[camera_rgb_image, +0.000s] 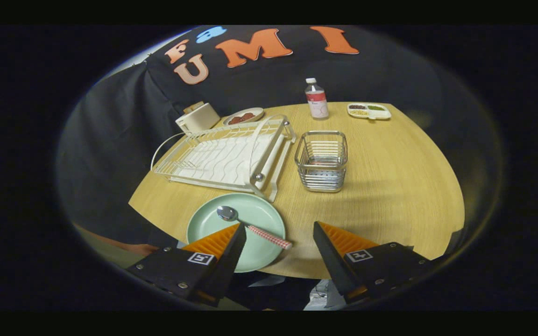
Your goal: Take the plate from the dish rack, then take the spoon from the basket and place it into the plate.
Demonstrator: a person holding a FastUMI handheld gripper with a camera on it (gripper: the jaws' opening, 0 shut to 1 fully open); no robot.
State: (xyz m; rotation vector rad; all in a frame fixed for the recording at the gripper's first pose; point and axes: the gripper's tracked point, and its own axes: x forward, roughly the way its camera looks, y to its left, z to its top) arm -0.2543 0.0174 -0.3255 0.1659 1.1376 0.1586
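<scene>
A pale green plate [259, 252] is seen lying flat on the wooden table [390, 186], near the table's front edge and just in front of the dish rack [224, 156]. A spoon [250, 226] is laid in the plate, its metal bowl resting on the plate's inner surface and its red-and-white chequered handle reaching across to the rim, where the tip juts slightly past the edge. The gripper [278, 235] is held above the table's near edge with its fingers spread wide apart and nothing between them; the left finger is seen over the near part of the plate, while the right finger is over bare tabletop. The white wire dish rack is set just beyond the plate, and a metal wire basket [322, 161] stands just beside the rack's right end. Farther back, a white toaster [197, 117] and a small dish of reddish food [244, 116] are placed behind the rack, a bottle [316, 99] stands upright, and a divided tray [369, 111] lies near it
</scene>
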